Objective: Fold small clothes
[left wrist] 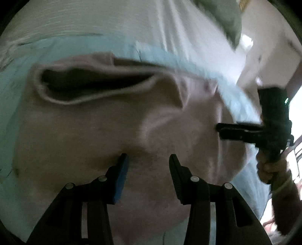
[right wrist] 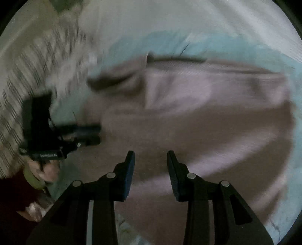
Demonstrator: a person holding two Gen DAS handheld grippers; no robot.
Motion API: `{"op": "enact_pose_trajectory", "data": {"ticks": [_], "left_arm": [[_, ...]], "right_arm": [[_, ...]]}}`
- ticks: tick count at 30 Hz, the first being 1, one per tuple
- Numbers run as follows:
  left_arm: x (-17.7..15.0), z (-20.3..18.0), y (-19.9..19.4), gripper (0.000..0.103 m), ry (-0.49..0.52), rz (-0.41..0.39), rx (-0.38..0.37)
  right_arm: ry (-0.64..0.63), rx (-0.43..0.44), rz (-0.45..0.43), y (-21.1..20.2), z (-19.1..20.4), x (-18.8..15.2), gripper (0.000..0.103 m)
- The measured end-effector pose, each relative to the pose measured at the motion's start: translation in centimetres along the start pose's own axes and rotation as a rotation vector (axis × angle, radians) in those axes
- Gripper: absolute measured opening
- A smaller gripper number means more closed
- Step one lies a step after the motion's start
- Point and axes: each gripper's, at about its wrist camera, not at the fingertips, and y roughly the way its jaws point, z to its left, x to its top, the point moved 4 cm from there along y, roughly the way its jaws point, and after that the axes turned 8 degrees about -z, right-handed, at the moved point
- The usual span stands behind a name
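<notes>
A small pale pink garment [left wrist: 113, 122] lies on a light blue cloth [left wrist: 11, 84], with an open hem or sleeve mouth [left wrist: 90, 83] facing up. My left gripper [left wrist: 148, 160] is open just above the pink fabric and holds nothing. My right gripper [right wrist: 151, 156] is also open over the same garment [right wrist: 207, 113], empty. In the left wrist view the right gripper [left wrist: 219, 132] reaches in from the right, its tips at the garment's edge. In the right wrist view the left gripper [right wrist: 99, 134] shows at the left edge of the garment. Both views are motion-blurred.
The blue cloth [right wrist: 226, 47] lies on a white sheet [left wrist: 94, 18]. A grey-green item [left wrist: 226, 17] lies at the far right. A striped fabric [right wrist: 28, 75] shows at the left of the right wrist view. The person's hand [left wrist: 268, 167] holds the right gripper.
</notes>
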Motion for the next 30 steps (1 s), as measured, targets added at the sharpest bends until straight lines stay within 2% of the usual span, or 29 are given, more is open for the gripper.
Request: {"op": "enact_pose_trajectory", "data": {"ticks": [2, 4, 7, 8, 9, 10, 11, 13, 14, 16, 18, 19, 20, 22, 24, 26, 28, 29, 30], "left_arm": [[0.7, 0.3, 1.5, 0.037, 0.036, 0.021, 0.028], [2.3, 1.4, 2.2, 0.032, 0.049, 0.023, 0.03], [5.9, 5.2, 3.3, 0.031, 0.067, -0.009, 0.169], [6.8, 6.5, 3.6, 0.028, 0.047, -0.015, 0.18], [8.0, 8.2, 3.8, 0.025, 0.026, -0.037, 0.222], [9.0, 9.9, 4.0, 0.013, 0.009, -0.057, 0.282], [9.9, 11.4, 4.0, 0.002, -0.014, -0.073, 0.303], [11.2, 13.8, 4.0, 0.001, -0.078, -0.109, 0.307], [11.7, 14.7, 3.7, 0.001, -0.104, -0.13, 0.319], [12.0, 15.0, 3.1, 0.001, -0.125, -0.146, 0.341], [11.5, 14.4, 1.8, 0.002, -0.128, -0.161, 0.364], [10.8, 13.5, 0.7, 0.011, -0.125, -0.174, 0.368], [10.0, 12.7, -0.1, 0.02, -0.124, -0.185, 0.347], [7.7, 9.9, -1.8, 0.026, -0.128, -0.189, 0.246], [4.7, 7.3, -3.3, 0.027, -0.116, -0.176, 0.147], [2.0, 5.0, -3.8, 0.033, -0.082, -0.142, 0.083], [-0.7, 4.1, -3.5, 0.033, -0.044, -0.092, 0.103], [-1.2, 4.2, -3.1, 0.033, -0.03, -0.078, 0.126], [-1.8, 4.8, -3.0, 0.031, -0.025, -0.068, 0.162]], "right_arm": [[0.005, -0.021, 0.034, 2.0, -1.0, 0.8, 0.036], [0.025, -0.046, 0.021, 2.7, -2.9, 2.3, 0.034], [0.08, -0.157, -0.055, 2.7, -7.3, 5.4, 0.033], [0.109, -0.199, -0.094, 2.3, -8.8, 6.3, 0.033], [0.134, -0.268, -0.147, 1.5, -10.5, 7.1, 0.028], [0.176, -0.317, -0.223, 0.4, -12.5, 8.1, 0.022], [0.209, -0.337, -0.263, -0.4, -13.5, 8.6, 0.022], [0.287, -0.439, -0.353, -2.4, -16.1, 9.1, 0.025], [0.327, -0.456, -0.383, -3.3, -16.8, 9.0, 0.025], [0.414, -0.385, -0.429, -4.9, -16.8, 8.7, 0.025], [0.402, -0.317, -0.443, -6.5, -14.9, 7.9, 0.026], [0.378, -0.292, -0.436, -6.9, -13.6, 7.4, 0.028], [0.353, -0.262, -0.423, -7.2, -12.2, 6.6, 0.03], [0.302, -0.189, -0.37, -6.7, -8.7, 4.8, 0.045], [0.261, -0.141, -0.31, -6.3, -6.5, 2.6, 0.053], [0.236, -0.107, -0.227, -5.4, -5.0, 0.0, 0.053], [0.218, -0.15, -0.164, -4.5, -5.2, -1.9, 0.051], [0.217, -0.181, -0.164, -4.6, -5.9, -2.4, 0.048], [0.231, -0.185, -0.184, -5.3, -6.7, -2.6, 0.039]]}}
